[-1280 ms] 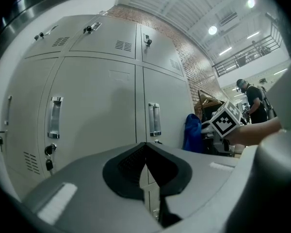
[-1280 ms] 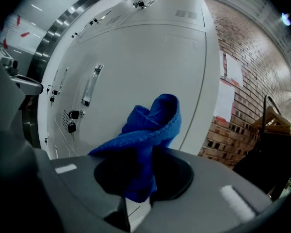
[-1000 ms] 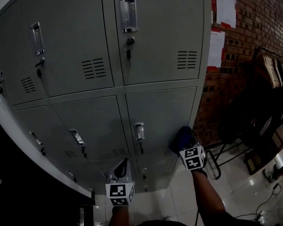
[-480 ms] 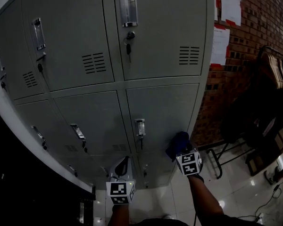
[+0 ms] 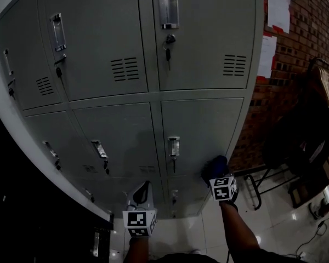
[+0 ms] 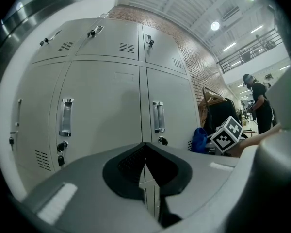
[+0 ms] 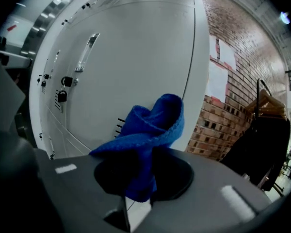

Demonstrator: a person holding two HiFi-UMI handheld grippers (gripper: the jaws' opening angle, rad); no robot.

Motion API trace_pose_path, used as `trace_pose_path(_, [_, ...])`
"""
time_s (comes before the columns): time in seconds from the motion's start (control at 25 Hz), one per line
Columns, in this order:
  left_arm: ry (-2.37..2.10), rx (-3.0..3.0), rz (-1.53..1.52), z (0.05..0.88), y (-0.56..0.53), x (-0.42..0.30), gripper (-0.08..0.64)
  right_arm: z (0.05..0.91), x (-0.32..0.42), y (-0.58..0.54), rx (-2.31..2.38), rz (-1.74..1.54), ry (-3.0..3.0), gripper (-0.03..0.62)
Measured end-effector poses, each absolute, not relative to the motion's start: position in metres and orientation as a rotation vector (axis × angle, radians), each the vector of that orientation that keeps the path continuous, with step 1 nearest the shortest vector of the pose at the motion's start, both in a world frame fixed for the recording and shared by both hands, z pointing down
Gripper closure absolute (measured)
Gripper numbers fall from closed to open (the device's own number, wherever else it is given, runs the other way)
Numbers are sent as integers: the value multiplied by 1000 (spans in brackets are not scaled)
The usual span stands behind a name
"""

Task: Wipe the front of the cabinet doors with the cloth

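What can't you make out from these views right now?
- Head view: whether the blue cloth in the right tongs touches the cabinet door. It is too dark, and the cloth hides the contact.
- Right gripper view: the same contact, hidden by the cloth's folds.
- Head view: the bottom doors, dim and partly behind the left tongs.
- Papers on the brick wall: print too small.

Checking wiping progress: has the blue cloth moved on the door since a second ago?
Yes. The blue cloth in the right gripper has slid lower and slightly left, closer to the door handle.
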State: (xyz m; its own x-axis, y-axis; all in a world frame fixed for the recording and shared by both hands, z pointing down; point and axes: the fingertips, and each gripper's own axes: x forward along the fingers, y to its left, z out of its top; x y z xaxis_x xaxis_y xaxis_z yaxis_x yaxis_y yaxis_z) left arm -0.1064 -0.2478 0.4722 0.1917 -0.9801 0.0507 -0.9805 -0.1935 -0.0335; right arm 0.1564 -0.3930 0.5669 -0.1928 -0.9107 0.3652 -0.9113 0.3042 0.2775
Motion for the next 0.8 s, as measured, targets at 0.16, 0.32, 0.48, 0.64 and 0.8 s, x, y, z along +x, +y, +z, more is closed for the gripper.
trace_pose_path(0.16, [-1988,2419,105,473,-246,-113,543,570,135,-391,1579,-14,-2119,517])
trace_pose_path(0.32, [-1980,2425,104,473,-244,-122,543,569,103,-387,1544,-30,-2142,517])
trace_pose_path(0.48, [-1984,2420,93,473,-241,-134,543,567,76,-381,1522,-32,-2161,517])
trace_pose_path(0.64, [-1981,2417,89,474,-238,-146,543,562,49,-377,1492,-49,-2186,517])
trace_pose_path(0.8, [-1969,2427,71,471,-236,-152,543,556,24,-372,1468,-60,-2209,517])
